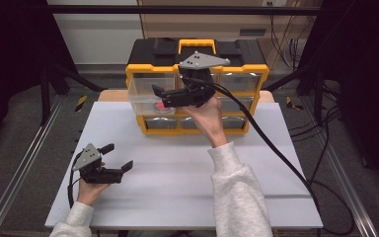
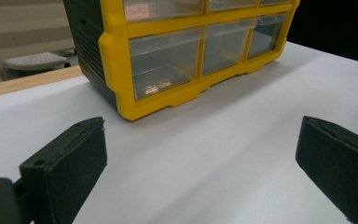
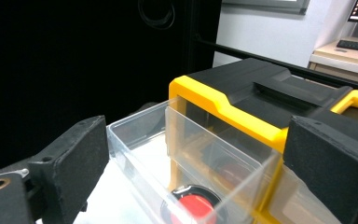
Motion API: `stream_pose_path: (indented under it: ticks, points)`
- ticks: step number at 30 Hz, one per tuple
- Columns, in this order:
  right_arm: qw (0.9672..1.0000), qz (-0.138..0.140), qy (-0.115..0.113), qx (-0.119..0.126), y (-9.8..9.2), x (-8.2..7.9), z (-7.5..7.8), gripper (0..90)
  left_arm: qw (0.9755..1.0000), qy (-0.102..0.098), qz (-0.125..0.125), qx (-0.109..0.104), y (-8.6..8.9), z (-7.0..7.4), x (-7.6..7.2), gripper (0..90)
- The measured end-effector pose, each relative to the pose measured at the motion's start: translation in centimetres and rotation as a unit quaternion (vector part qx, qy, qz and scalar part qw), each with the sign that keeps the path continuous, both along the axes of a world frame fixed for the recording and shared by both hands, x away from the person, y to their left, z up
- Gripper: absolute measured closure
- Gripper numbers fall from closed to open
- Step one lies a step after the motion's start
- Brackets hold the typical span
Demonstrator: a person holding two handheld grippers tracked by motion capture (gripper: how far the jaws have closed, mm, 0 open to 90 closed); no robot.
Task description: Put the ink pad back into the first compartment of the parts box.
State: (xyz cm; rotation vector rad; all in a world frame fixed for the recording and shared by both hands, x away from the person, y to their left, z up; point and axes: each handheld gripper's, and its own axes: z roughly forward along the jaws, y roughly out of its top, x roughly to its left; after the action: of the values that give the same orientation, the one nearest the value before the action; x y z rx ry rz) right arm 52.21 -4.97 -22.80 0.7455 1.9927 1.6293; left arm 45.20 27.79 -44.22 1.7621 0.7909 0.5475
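A: Between the right gripper's [image 1: 164, 94] fingers [image 3: 70, 161] nothing is gripped; they are spread wide, as seen in the right gripper view. Just past them a clear drawer [image 3: 186, 154] is seen pulled out of the organizer.

B: Contents noted?

A: A round red and black object [image 3: 196, 205] is seen lying at the drawer's bottom. In the high view it is spotted as a red patch under the gripper.

B: Left side?

A: Left gripper [image 1: 118, 157] fingers [image 2: 67, 161] are also held wide apart, nothing between them, just above the white table [image 1: 177, 168]. It is held by the left hand [image 1: 90, 190] near the table's front left, well apart from the box.

B: Box described?

A: Yellow and black organizer [image 1: 197, 74], clear drawers in two rows, yellow handle on top, set at the table's far edge. The open drawer is at the upper left. The right gripper is held by the right hand [image 1: 208, 116] in front of the upper row, with a thick black cable [image 1: 276, 153] trailed across the table to the right.
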Motion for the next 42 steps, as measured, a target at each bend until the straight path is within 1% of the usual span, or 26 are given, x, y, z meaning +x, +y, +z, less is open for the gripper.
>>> stream_pose_path:
  ticks: [4,9,15,21,24,28,32,39,42]
  points:
    - [0.9999,-0.005,-0.007,0.012,-1.2,-0.7,-0.4,4.4,1.0000,0.000,0.000,0.001,0.0,0.0,0.0,1.6]
    - [0.9996,-0.013,-0.017,0.019,-2.8,-1.7,-1.4,2.7,1.0000,0.000,0.000,0.002,0.0,0.0,0.0,1.6]
    - [0.9992,-0.019,-0.018,0.030,-4.8,-2.6,-3.1,1.5,1.0000,0.001,0.000,0.003,-0.1,-0.1,0.0,1.5]
    - [0.9990,-0.030,-0.016,0.030,-6.6,-3.4,-5.0,1.2,1.0000,0.001,0.000,0.005,-0.1,-0.1,0.0,1.5]
    - [0.9988,-0.031,-0.011,0.035,-7.6,-3.8,-6.2,1.2,1.0000,0.001,-0.001,0.006,-0.1,-0.1,0.0,1.5]
    - [0.9986,-0.039,-0.007,0.035,-8.6,-4.1,-7.6,1.2,1.0000,0.001,-0.001,0.007,-0.1,-0.1,0.0,1.5]
    - [0.9985,-0.044,0.001,0.032,-9.6,-4.4,-9.5,1.2,1.0000,0.002,-0.001,0.008,-0.1,-0.1,0.1,1.5]
    - [0.9982,-0.050,0.025,0.023,-11.2,-4.8,-13.2,1.3,1.0000,0.002,-0.001,0.009,-0.2,-0.2,0.1,1.4]
    - [0.9977,-0.055,0.034,0.023,-11.9,-5.0,-14.6,1.3,1.0000,0.002,-0.001,0.010,-0.2,-0.2,0.1,1.5]
